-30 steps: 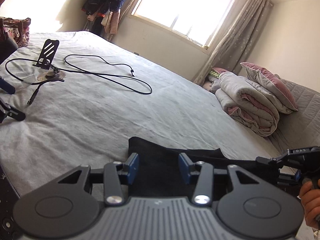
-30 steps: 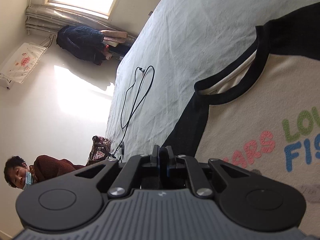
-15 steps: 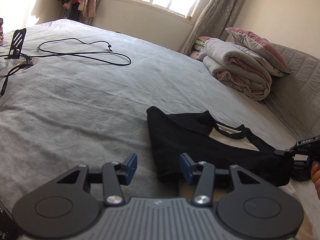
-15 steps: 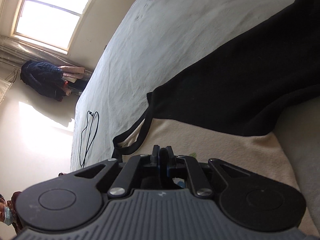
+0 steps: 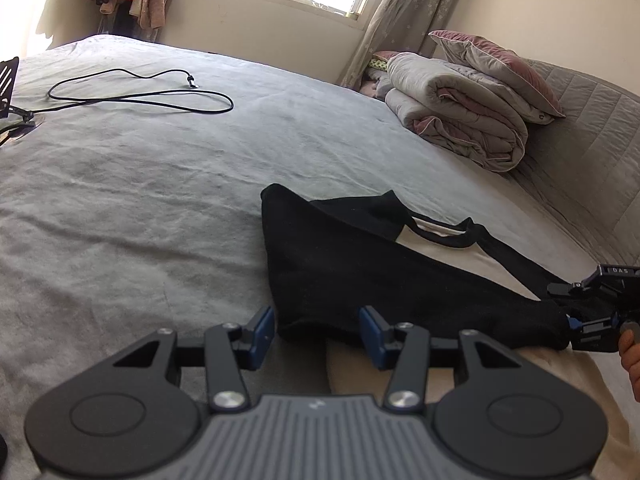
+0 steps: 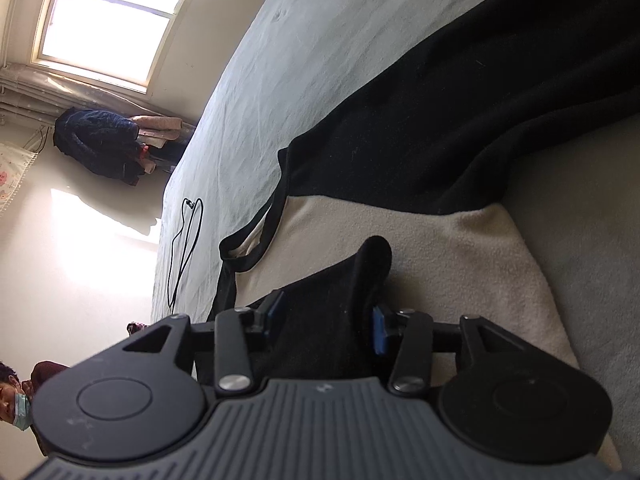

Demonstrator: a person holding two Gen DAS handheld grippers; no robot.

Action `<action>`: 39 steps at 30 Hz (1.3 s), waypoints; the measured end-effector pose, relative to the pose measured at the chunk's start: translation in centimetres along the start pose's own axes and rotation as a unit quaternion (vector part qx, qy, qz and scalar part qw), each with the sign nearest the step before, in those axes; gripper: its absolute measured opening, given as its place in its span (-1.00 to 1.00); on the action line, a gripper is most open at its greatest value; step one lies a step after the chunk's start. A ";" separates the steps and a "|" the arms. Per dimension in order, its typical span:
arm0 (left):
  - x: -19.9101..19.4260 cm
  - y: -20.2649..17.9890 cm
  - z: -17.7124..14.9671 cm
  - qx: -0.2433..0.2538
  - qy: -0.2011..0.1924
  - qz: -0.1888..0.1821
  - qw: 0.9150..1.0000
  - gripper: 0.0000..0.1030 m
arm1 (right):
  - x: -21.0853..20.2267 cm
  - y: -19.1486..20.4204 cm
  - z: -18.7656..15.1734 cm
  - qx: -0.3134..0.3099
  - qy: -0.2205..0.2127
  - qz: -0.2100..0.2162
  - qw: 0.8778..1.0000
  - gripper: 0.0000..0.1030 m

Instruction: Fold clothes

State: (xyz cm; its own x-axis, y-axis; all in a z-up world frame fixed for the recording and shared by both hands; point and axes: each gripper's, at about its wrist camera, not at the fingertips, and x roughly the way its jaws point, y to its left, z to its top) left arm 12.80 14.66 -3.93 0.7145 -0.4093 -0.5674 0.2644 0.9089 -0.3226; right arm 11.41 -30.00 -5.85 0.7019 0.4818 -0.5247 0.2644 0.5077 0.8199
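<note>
Fingers [image 5: 262, 330] of the left tool [image 5: 317, 331] stand spread wide and hold nothing; the folded corner of the black-and-cream sweater [image 5: 360, 264] lies just ahead of them and between them, whether touching I cannot tell. The right tool [image 6: 326, 320] is parted too, with a black sleeve end [image 6: 352, 292] standing up between its blue pads [image 6: 378, 330], loose rather than pinched as far as the view shows.

Half a second ago the right tool's fingers were pressed together with no cloth showing between them; now they are apart around the sleeve. The left tool was just as wide open then, and the sweater's black fold has come nearer to it.

The sweater lies on the grey bed [image 5: 140, 200], black sleeve folded across the cream body, neckline toward the far side. In the left view the right tool [image 5: 576, 324] sits at the sleeve's right end, a hand [image 5: 631, 354] behind it.
</note>
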 end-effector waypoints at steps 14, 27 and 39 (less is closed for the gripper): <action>-0.1 -0.1 0.1 -0.010 -0.004 -0.004 1.000 -0.06 | -0.9 2.4 -2.1 -0.103 0.005 0.004 0.995 0.18; -0.2 0.3 0.2 -0.017 -0.007 0.003 1.000 -0.06 | 2.5 6.3 -5.0 -0.274 -0.008 -0.096 0.957 -0.79; -0.3 0.4 0.2 -0.018 -0.004 0.000 1.000 0.15 | 0.6 14.4 -1.6 -0.152 -0.009 0.024 0.988 -0.82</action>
State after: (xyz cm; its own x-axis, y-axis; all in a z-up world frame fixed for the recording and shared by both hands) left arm 12.78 15.12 -3.75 0.7191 -0.4094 -0.5614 0.2423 0.9050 -0.3496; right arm 14.55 -21.21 5.29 0.7213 0.4990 -0.4804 0.0221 0.6766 0.7360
